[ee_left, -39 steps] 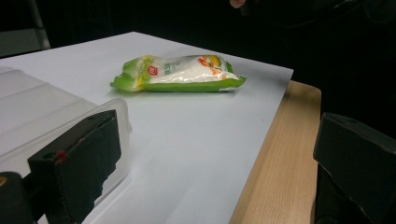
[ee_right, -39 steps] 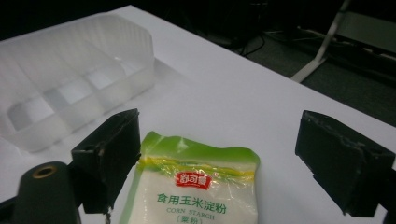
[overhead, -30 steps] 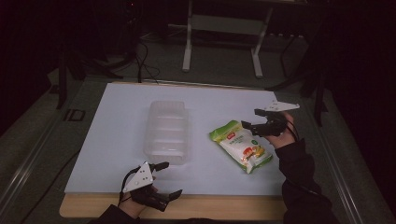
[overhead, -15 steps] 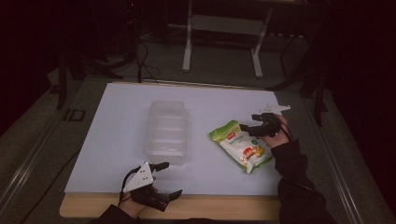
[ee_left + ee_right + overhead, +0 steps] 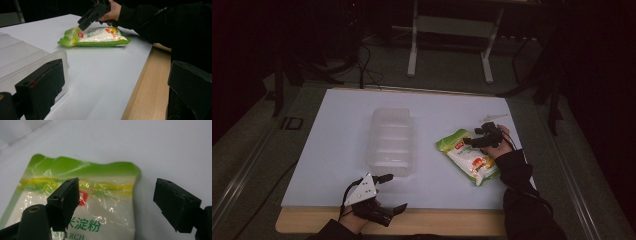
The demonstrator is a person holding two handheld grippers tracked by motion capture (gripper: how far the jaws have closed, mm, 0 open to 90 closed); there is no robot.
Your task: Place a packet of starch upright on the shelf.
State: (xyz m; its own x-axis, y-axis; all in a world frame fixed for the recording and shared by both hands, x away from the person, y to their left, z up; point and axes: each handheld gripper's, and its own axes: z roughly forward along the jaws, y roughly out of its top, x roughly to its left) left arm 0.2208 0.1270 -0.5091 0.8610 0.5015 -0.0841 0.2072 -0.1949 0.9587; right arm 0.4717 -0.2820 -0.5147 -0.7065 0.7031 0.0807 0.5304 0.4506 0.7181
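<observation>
While the green starch bag (image 5: 468,156) lies flat on the white bench (image 5: 332,145) in the high view, the right gripper (image 5: 472,141) hangs over the bag's upper end, its jaws having just closed a little yet standing wide with nothing pinched. A clear plastic box (image 5: 391,141) sits to the left of the bag, well apart from it. The left gripper (image 5: 393,192) rests nearer the bench's front edge, left of the bag and just in front of the box, jaws spread and empty.

Seen from the left gripper view, the bag (image 5: 96,37) lies beyond the box's corner (image 5: 30,60), and the right gripper (image 5: 86,21) points down at the bag's left end, close over it.

Along the right gripper view, the two black jaws straddle the bag's (image 5: 82,202) green top edge: one over its printed face, the other over bare bench (image 5: 150,145) beside it. Whether either pad touches the bag cannot be told.
</observation>
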